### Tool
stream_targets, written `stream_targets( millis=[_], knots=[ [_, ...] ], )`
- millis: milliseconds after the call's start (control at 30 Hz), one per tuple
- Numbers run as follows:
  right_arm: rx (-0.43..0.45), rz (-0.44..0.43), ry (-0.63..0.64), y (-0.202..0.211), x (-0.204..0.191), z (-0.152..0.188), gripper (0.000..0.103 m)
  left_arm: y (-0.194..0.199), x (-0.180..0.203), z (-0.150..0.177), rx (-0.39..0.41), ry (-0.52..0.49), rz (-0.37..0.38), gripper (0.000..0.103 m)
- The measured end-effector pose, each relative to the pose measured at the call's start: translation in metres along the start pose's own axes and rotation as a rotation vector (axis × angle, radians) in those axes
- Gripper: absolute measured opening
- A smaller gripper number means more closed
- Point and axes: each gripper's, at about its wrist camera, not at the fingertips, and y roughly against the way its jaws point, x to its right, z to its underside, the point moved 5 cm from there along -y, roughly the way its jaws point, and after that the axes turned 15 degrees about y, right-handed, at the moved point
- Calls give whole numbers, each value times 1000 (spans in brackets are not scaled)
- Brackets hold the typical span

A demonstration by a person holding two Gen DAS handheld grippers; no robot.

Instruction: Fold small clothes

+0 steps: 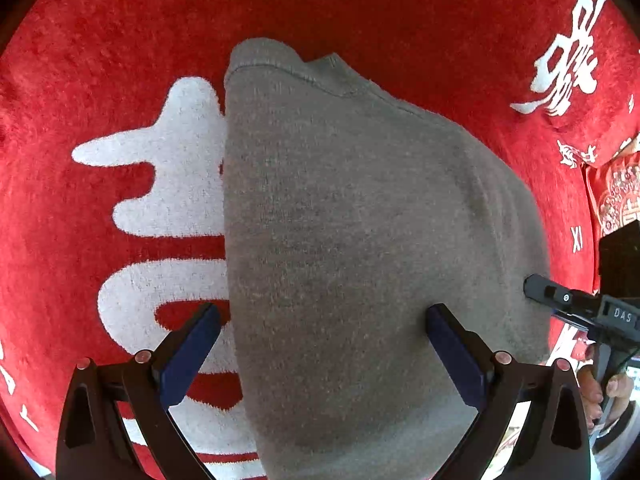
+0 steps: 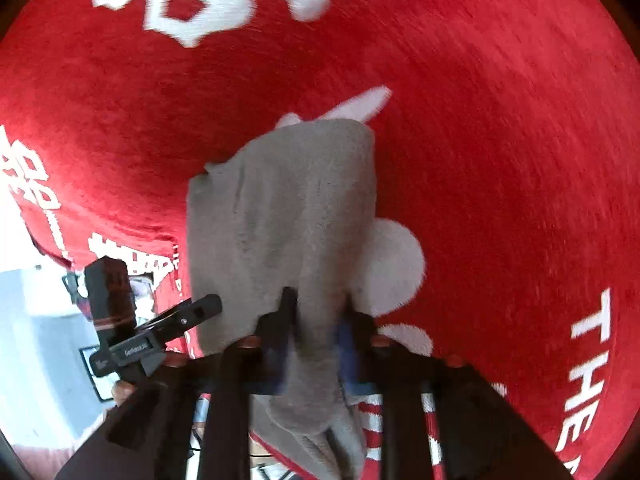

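Fold step under way: right hand-held gripper [image 2: 316, 320] clamped on grey garment [image 1: 352, 240] at lower centre of frame over red cloth [image 1: 100, 60]; left hand-held gripper [image 1: 324, 320] gapes wide astride its edge, next needs closing.

Left gripper [image 1: 323, 322] points steeply down, jaws spread wide. Right gripper [image 2: 318, 314] angled down, jaws pinched on grey cloth [image 2: 288, 208].

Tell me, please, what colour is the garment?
Grey garment, clearest in the left wrist view.
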Motion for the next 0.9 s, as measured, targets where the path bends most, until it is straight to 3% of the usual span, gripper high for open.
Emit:
stream_targets(
  millis=[100,200,233,267,333,400,500,567,700,800,833,900],
  knots=[
    [10,28,61,6,-3,-1,14,0,-2,1,3,0,2,103],
    [-16,48,-10,1,18,0,19,3,-7,0,-2,-5,3,103],
    [-23,18,-60,0,26,3,28,3,-8,-1,-2,-4,1,103],
    [-25,0,-85,0,29,5,45,4,-7,-1,0,-4,0,103],
    [-38,-50,-75,2,27,12,63,2,-5,-1,-2,-6,3,103],
    [-73,-138,-62,-3,20,21,63,-1,-3,-1,-15,-5,17,103],
    [-109,-174,-38,-17,16,27,63,-6,-4,-2,-30,7,35,103],
    [-82,-230,-31,-28,10,21,63,-6,-3,-1,-32,1,47,103],
    [-69,-260,-3,-44,-2,8,63,-7,10,4,-12,-56,30,101],
    [-70,-238,-9,-51,-10,8,55,-1,11,5,10,-73,28,88],
    [-78,-220,-15,-54,-11,11,35,3,9,5,17,-69,34,78],
    [-64,-235,-36,-52,-12,14,31,14,3,4,30,-62,57,63]
  ],
)
